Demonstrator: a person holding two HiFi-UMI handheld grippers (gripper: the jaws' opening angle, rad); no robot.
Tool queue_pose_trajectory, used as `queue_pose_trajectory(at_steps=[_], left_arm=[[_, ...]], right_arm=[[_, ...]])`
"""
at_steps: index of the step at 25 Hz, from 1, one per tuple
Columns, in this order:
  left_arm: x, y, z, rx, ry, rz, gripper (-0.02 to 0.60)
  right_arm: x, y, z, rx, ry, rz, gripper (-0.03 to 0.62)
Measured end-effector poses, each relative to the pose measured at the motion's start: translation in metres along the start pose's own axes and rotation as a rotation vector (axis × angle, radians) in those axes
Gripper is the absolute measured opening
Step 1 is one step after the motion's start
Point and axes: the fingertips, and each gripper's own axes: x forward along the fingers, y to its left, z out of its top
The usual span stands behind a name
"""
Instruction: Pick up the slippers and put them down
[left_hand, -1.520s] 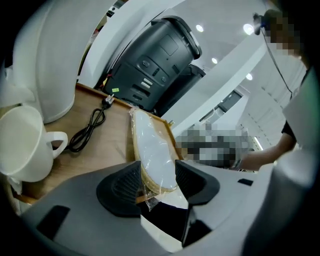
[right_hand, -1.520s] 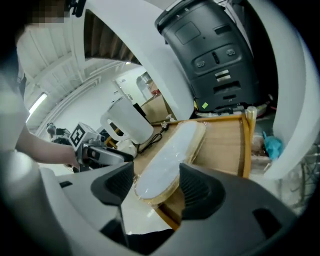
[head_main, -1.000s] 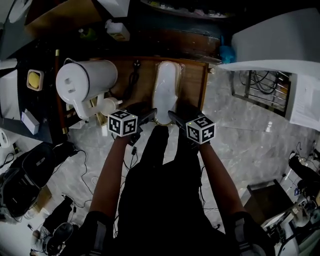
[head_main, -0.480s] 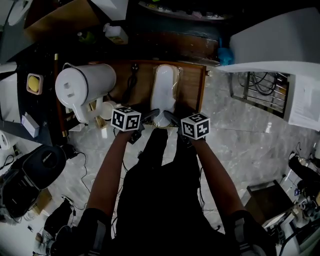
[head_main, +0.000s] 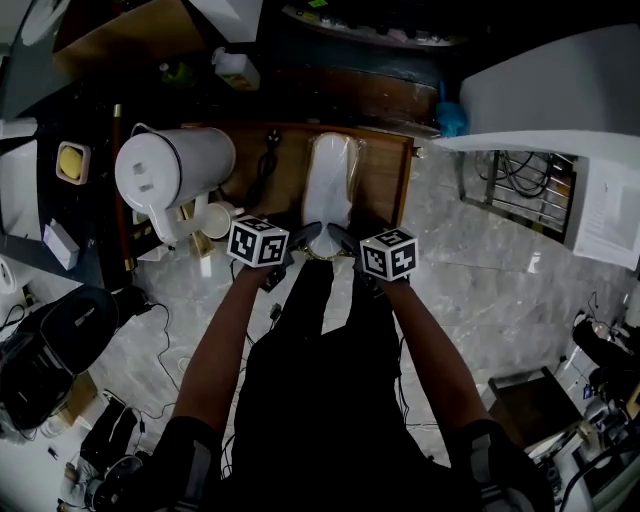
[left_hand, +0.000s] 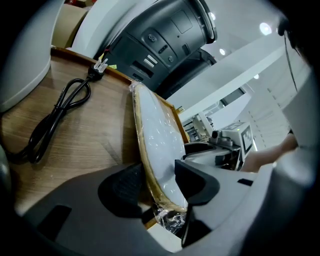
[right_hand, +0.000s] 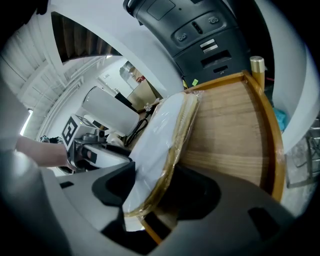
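Note:
The slippers (head_main: 330, 185) are a white pair with a tan sole edge, wrapped in clear plastic. They lie lengthwise on a wooden tray (head_main: 385, 170). My left gripper (head_main: 305, 232) and right gripper (head_main: 338, 235) meet at the pack's near end from either side. In the left gripper view the slippers (left_hand: 155, 140) stand edge-on between the jaws of the left gripper (left_hand: 160, 182), which are closing. In the right gripper view the slippers (right_hand: 160, 135) likewise sit between the closing jaws of the right gripper (right_hand: 155, 192). Neither pair of pads clearly presses on the pack.
A large white jug (head_main: 170, 170) stands at the tray's left, with a small cup (head_main: 213, 220) beside it. A coiled black cable (left_hand: 55, 117) lies on the wood left of the slippers. A dark appliance (left_hand: 165, 35) rises behind the tray. Marble floor (head_main: 480, 270) spreads to the right.
Both grippers have drawn closer together at the slippers' near end, and their jaws now straddle the pack.

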Motion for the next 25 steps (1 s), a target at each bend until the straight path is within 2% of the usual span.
queue_pose_trajectory(at_steps=[9, 16, 22, 25], left_arm=[[-0.016, -0.014, 0.011, 0.018, -0.06, 0.005, 0.195], [-0.04, -0.044, 0.023, 0.034, -0.116, 0.002, 0.195], [-0.065, -0.068, 0.036, 0.066, -0.183, 0.035, 0.195], [-0.077, -0.079, 0.04, 0.084, -0.202, 0.039, 0.195]], right_arm=[[-0.013, 0.014, 0.014, -0.049, -0.029, -0.003, 0.249], [-0.041, 0.038, 0.032, -0.095, -0.053, 0.017, 0.244], [-0.062, 0.061, 0.048, -0.125, -0.089, 0.028, 0.239], [-0.072, 0.074, 0.055, -0.186, -0.098, 0.026, 0.239]])
